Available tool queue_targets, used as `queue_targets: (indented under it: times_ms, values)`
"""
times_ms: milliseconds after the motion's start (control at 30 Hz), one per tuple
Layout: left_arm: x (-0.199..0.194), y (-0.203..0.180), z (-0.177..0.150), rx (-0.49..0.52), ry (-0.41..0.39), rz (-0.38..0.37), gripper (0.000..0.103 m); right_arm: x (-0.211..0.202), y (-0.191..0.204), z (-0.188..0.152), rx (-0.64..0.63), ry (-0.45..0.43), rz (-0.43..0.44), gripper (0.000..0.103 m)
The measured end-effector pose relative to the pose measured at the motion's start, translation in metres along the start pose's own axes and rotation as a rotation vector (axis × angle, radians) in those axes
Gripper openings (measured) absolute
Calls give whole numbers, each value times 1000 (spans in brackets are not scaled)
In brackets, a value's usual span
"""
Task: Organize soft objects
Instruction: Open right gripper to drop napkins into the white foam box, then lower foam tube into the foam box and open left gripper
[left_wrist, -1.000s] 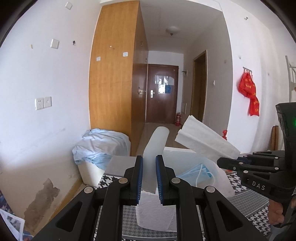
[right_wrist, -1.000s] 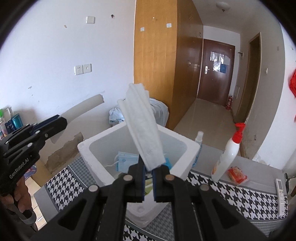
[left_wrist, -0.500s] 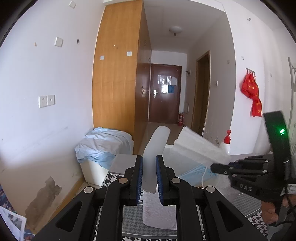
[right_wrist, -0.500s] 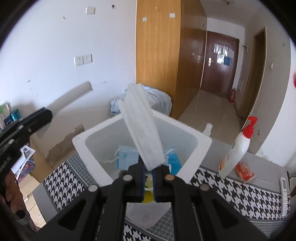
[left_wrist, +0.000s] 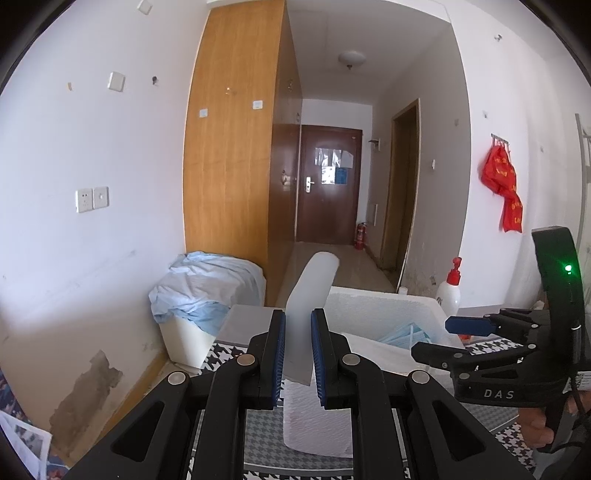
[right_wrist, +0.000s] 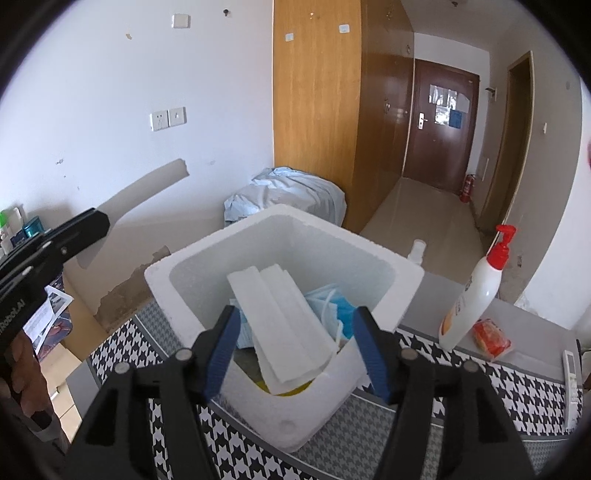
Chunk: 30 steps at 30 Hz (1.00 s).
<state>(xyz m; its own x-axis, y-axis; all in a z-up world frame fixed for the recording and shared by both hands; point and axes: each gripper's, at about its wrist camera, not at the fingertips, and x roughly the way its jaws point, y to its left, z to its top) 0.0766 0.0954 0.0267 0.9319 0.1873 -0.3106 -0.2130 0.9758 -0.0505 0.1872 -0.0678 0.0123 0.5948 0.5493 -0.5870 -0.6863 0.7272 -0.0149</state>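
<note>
My left gripper is shut on a pale, flat white strip that stands upright between its fingers, above a white paper sheet on the table. My right gripper hovers over the near side of the white foam box; its jaws are opening and the pads touch nothing. A folded white piece lies slanted inside the box on several blue face masks. In the left wrist view the right gripper shows at the right, over the foam box.
A white pump bottle with a red top, an orange packet and a small spray bottle stand right of the box on the houndstooth mat. A remote lies at the far right. A blue cloth covers a bin by the wardrobe.
The right gripper has opened and let go of the folded white piece, which dropped from upright into the foam box. The left gripper keeps its grip and has not moved.
</note>
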Motion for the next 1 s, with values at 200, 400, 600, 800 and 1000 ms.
queue_targets:
  times_ms: [200, 400, 600, 800, 1000]
  values:
    - [4, -3, 1, 8, 5, -16, 15, -8, -4, 0, -1, -17, -8, 71]
    - [10, -9, 3, 16, 9, -39, 15, -19, -12, -3, 10, -36, -14, 72]
    - [17, -18, 5, 30, 21, -69, 15, -31, -24, -7, 36, -58, -34, 78]
    - [24, -28, 7, 44, 30, -97, 15, -41, -34, -11, 54, -73, -50, 78]
    - [31, -37, 8, 51, 43, -119, 15, -49, -41, -15, 64, -87, -64, 78]
